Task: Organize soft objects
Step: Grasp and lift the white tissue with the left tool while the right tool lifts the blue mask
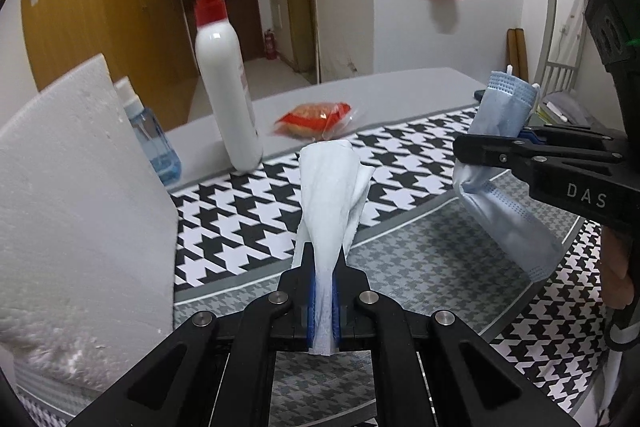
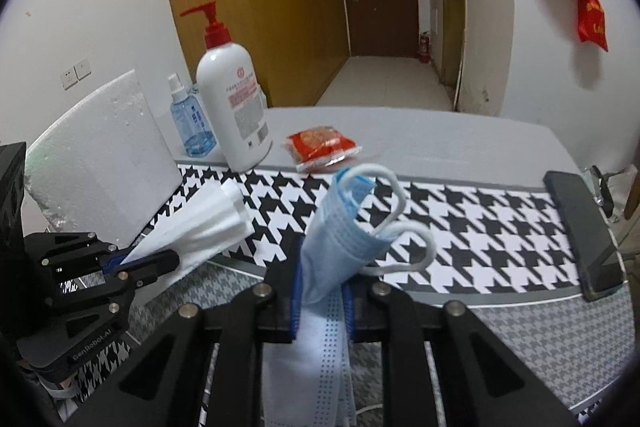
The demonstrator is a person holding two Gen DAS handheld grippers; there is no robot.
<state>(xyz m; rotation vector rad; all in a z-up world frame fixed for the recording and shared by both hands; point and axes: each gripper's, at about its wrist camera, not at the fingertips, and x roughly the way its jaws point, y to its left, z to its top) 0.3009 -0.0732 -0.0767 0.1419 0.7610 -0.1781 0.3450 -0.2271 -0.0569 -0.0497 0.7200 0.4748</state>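
My left gripper (image 1: 323, 259) is shut on a folded white tissue (image 1: 330, 187) and holds it above the houndstooth cloth (image 1: 248, 219). It also shows in the right wrist view (image 2: 160, 261), with the tissue (image 2: 208, 223) fanning out to the right. My right gripper (image 2: 322, 267) is shut on a blue face mask (image 2: 340, 227) whose white ear loops (image 2: 404, 227) curl up on the right. In the left wrist view the right gripper (image 1: 472, 147) grips the mask (image 1: 500, 115) at its middle, and the mask's lower end hangs down.
A white foam block (image 1: 80, 195) stands at the left. Behind it are a blue spray bottle (image 2: 192, 123) and a white pump bottle with a red top (image 2: 234, 99). A red snack packet (image 2: 322, 147) lies on the grey table (image 2: 440, 135). A black phone (image 2: 580, 231) lies at the right.
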